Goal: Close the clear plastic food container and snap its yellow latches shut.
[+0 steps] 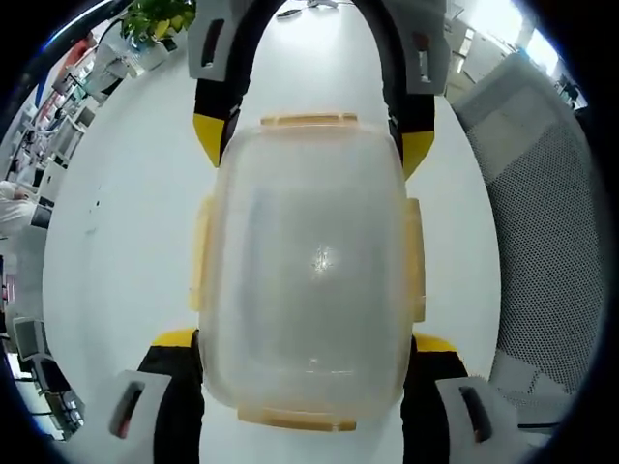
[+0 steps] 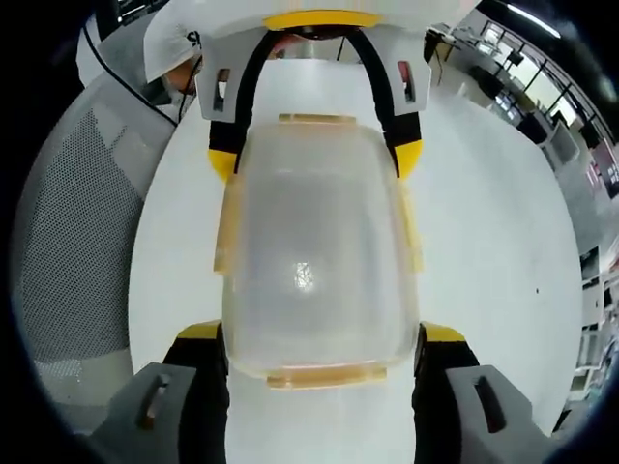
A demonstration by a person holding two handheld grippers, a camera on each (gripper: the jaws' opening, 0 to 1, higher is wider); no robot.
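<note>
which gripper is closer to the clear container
Neither, about equal: the left gripper straddles one end of the container, the right gripper the opposite end, jaws flanking its sides.

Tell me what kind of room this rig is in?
Probably an open-plan office. The container sits on a white table beside a grey mesh chair; desks line the background under ceiling lights, with a potted plant nearby.

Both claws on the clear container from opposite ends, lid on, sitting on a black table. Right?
Not quite: the table is white, not black, as the left gripper view shows. The rest holds: the left claw and right claw flank the clear container from opposite ends, lid on.
</note>
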